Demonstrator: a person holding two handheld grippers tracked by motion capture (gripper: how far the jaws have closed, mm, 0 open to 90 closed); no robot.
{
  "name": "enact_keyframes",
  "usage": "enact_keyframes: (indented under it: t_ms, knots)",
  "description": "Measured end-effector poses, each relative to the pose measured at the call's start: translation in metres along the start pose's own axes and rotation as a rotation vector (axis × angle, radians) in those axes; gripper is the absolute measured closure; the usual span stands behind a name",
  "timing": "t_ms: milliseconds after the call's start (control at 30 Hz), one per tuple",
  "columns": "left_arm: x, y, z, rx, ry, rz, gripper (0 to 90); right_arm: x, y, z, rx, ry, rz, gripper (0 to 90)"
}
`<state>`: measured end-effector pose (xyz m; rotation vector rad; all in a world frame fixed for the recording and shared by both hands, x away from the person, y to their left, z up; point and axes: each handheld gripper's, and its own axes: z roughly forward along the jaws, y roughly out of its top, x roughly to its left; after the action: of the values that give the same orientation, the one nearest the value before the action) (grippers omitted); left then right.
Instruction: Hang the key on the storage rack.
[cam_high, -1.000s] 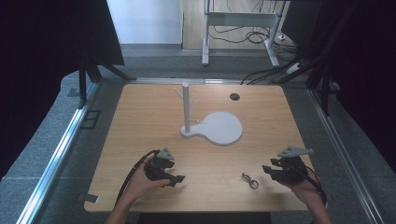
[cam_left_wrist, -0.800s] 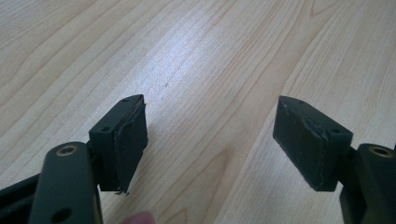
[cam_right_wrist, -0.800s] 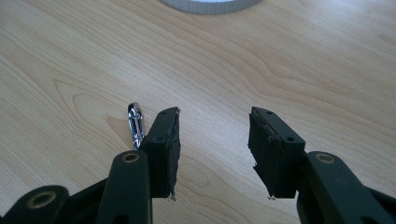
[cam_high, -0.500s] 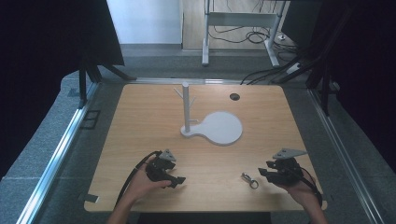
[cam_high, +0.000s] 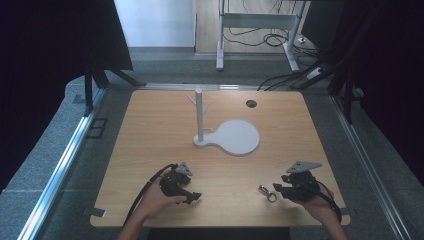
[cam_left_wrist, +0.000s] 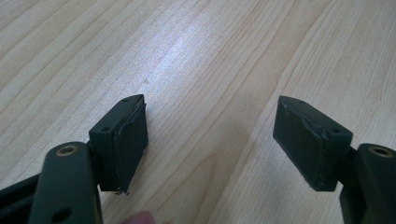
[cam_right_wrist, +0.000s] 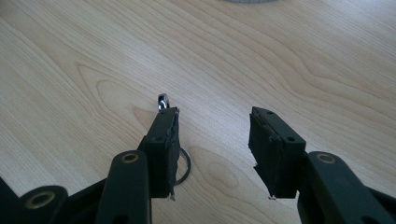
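Metal keyring with clasp (cam_high: 267, 193) lies on wooden table (cam_high: 150, 130) near front edge, just left of right gripper (cam_high: 280, 190). Right gripper view: jaws spread, ring (cam_right_wrist: 182, 163) half hidden behind left jaw, outside gap. Likely step: pick up ring. Shift gripper sideways until ring sits between jaws, go low, pinch clasp end. Left gripper (cam_high: 192, 197) spread wide over bare wood, holding nothing. Front edge close behind both hands. Open table ahead; farther off, white peg stand (cam_high: 200, 117) on round base (cam_high: 239, 136), well apart.

Keyring (cam_right_wrist: 182, 163) half-hidden — behind one jaw (right gripper's).
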<state>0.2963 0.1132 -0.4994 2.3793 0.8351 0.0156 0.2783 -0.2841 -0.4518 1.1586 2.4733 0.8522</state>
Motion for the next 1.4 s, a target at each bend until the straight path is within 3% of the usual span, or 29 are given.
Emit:
enact_keyframes:
  t_ms: [300, 600, 1400]
  knots:
    - [0.0, 0.0, 0.0, -0.001, 0.0, 0.002, 26.6, 0.006, 0.002, 0.007, 0.018, 0.013, -0.015, 53.4]
    - [-0.001, 0.0, 0.002, -0.012, -0.004, -0.004, 26.4, 0.013, -0.004, 0.032, 0.093, 0.047, -0.041, 51.0]
    - [-0.007, 0.001, 0.005, -0.023, -0.008, 0.015, 26.4, 0.016, -0.008, 0.044, 0.112, 0.072, -0.023, 51.7]
